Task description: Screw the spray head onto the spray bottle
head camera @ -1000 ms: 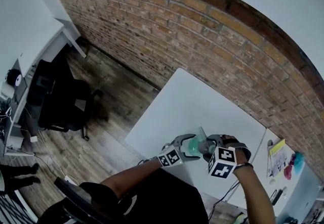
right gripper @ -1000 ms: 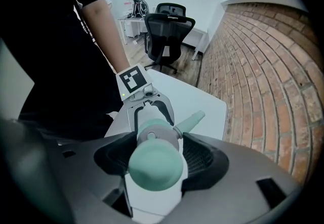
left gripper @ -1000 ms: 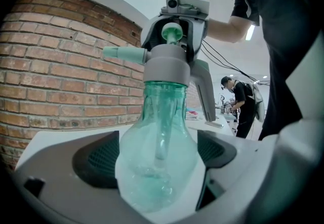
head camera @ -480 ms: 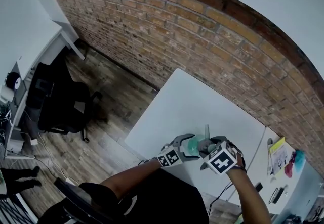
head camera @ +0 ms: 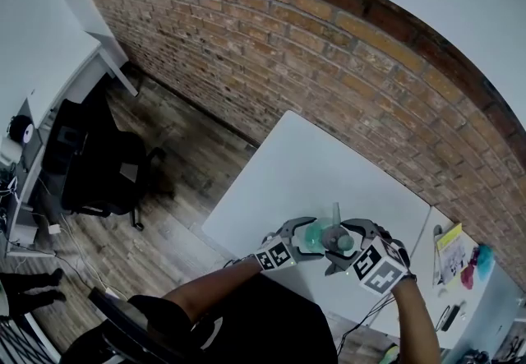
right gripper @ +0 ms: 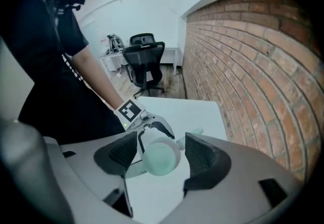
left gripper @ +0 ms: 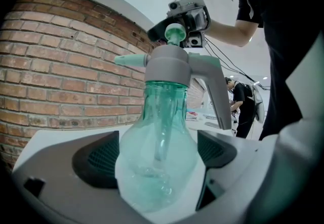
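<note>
The left claw (left gripper: 158, 163) is clamped on the round belly of the clear green spray bottle (left gripper: 161, 117), which stands upright above the white counter (head camera: 306, 158). The grey spray head (left gripper: 172, 63) sits on the bottle's neck, nozzle pointing toward the brick wall (head camera: 329, 50). The right claw (right gripper: 161, 156) is narrowly parted around the head's green top cap, with a sliver of gap showing. Since half a second ago, its marker cube (head camera: 378, 268) has swung right and lower and has turned, while the left claw and bottle have stayed put. Both cubes carry black-and-white square patterns.
</note>
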The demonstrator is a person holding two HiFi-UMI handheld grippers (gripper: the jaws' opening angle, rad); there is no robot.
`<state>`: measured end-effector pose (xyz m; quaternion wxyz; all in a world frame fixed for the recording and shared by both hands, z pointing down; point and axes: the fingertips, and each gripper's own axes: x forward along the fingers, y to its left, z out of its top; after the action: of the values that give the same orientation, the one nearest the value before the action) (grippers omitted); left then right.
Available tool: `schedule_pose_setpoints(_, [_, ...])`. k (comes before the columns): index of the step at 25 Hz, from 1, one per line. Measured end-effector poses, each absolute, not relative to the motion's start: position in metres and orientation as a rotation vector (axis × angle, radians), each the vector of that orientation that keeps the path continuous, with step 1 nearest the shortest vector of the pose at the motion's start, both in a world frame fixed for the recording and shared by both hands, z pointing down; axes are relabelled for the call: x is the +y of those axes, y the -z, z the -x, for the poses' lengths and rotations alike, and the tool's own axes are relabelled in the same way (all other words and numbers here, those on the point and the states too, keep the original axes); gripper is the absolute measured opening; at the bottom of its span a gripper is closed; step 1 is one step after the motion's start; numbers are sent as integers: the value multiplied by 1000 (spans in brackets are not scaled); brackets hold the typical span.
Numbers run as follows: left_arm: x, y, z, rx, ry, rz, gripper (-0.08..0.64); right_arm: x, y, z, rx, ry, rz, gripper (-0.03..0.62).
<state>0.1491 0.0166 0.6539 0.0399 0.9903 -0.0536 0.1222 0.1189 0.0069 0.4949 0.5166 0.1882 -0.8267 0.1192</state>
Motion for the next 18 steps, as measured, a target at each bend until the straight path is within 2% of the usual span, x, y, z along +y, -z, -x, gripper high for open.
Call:
schedule_pose_setpoints(7, [15,-654,-148,-173,-376,-3031,465,14,-491,-143,-1899,-160,-252,278])
schedule_pose_setpoints(18, [17,-653,-147,-153,-393,-3036,465,13,-520,-153,-1619,364,64,278])
